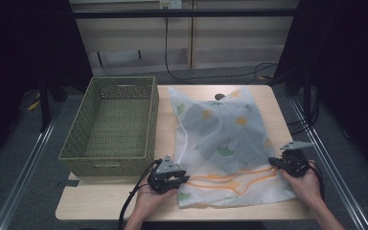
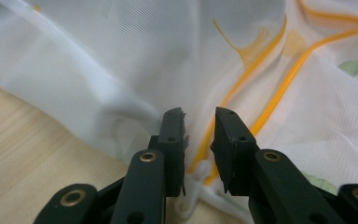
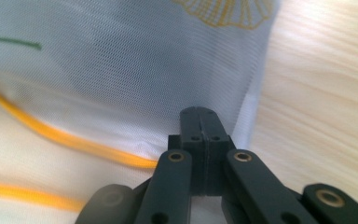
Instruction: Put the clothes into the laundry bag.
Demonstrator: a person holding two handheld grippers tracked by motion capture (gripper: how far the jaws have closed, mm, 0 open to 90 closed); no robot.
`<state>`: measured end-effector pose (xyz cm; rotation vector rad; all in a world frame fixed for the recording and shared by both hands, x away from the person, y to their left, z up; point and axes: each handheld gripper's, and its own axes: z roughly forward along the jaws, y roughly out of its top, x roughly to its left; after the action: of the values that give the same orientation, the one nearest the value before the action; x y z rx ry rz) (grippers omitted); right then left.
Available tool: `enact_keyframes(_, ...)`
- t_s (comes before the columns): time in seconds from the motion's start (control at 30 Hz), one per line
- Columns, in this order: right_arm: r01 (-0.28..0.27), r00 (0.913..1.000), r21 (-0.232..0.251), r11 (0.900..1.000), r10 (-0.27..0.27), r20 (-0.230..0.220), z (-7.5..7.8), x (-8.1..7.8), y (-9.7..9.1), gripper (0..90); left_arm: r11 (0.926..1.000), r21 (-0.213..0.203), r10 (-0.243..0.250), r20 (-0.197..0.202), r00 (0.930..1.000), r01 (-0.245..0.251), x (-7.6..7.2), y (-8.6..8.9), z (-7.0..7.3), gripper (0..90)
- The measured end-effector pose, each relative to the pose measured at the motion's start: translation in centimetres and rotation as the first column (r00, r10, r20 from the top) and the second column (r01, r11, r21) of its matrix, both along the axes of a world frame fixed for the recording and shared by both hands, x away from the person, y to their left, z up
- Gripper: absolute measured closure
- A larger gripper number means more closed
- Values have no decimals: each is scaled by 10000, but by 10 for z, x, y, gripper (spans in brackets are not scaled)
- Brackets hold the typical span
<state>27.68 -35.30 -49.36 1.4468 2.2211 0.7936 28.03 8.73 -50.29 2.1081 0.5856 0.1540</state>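
Item: mesh bag (image 1: 223, 143), white, sheer, printed with green and yellow leaves and trimmed with an orange zip line (image 1: 230, 181). It lies spread flat on the right half of the wooden table (image 1: 100, 199), its near hem close to the table's front edge.

Nearest to us, the left gripper (image 1: 181, 179) sits at the bag's near left corner. In the left gripper view (image 2: 199, 126) its jaws stand slightly apart, with fabric and the orange line lying in the gap; we see no pad pressing on cloth, so we list it as open.

The right gripper (image 1: 274, 163) sits at the bag's near right edge. In the right gripper view (image 3: 199, 122) its jaws are pressed together just at the hem; we think a thin fold of mesh is pinched between them, though the contact itself is hidden.

Handling, as we judge it: very light, limp, no stiffness of its own. It will sag and fold when lifted, slide easily over the wood, and may slip from a shallow pinch. The weave may snag on jaw edges. The best holds are the sewn hem and the zip seam at the two near corners, where the material is doubled.

Farther off, left: a woven green basket (image 1: 112, 122), beside the bag, not touching it as far as we can see.
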Motion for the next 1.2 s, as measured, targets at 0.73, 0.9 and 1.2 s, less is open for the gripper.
enact_keyframes(0.73,-1698,9413,3228,9311,563,3327,50,-45,14,472,9644,-2359,1659,1872,9682,-1196,-37,36,37,248)
enact_keyframes(0.9,-1694,9327,3349,9269,410,3584,55,-62,16,331,9515,-2687,2122,2207,9520,-1498,-46,52,39,201)
enact_keyframes(1.2,-1192,9232,3559,9269,-285,3834,51,-94,-3,299,9155,-3304,3111,2200,9246,-2295,-56,78,42,181)
